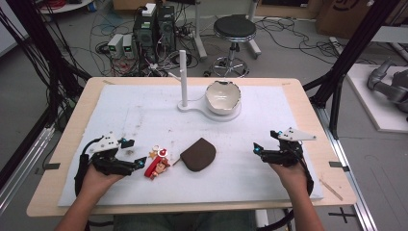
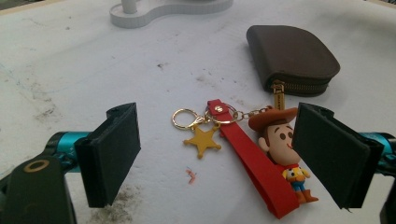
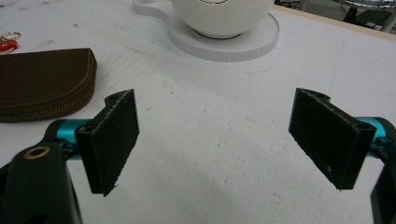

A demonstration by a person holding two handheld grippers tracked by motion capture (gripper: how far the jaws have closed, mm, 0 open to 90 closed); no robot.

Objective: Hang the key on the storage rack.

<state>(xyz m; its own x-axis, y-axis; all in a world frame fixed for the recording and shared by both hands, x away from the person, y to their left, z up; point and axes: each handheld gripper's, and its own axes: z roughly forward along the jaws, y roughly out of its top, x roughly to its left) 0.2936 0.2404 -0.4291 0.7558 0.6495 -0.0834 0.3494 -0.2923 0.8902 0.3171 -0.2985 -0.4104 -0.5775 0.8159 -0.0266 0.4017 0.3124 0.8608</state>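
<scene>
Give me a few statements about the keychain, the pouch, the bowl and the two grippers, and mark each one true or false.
1. The left gripper is open around the keychain. True.
2. The brown pouch is unzipped and gaping. False: its zipper looks closed.
3. The white bowl sits on the round base of the white stand. True.
4. The right gripper holds the pouch. False: it is open over bare mat.

Each gripper, left (image 1: 137,151) and right (image 1: 266,141), has a black body, a grey three-cornered plate on top and a black cable trailing behind. Behind each flat black jaw pad (image 2: 112,151) sits a teal fitting, with a brass-ringed hole nearby. Forearms are bare.
</scene>
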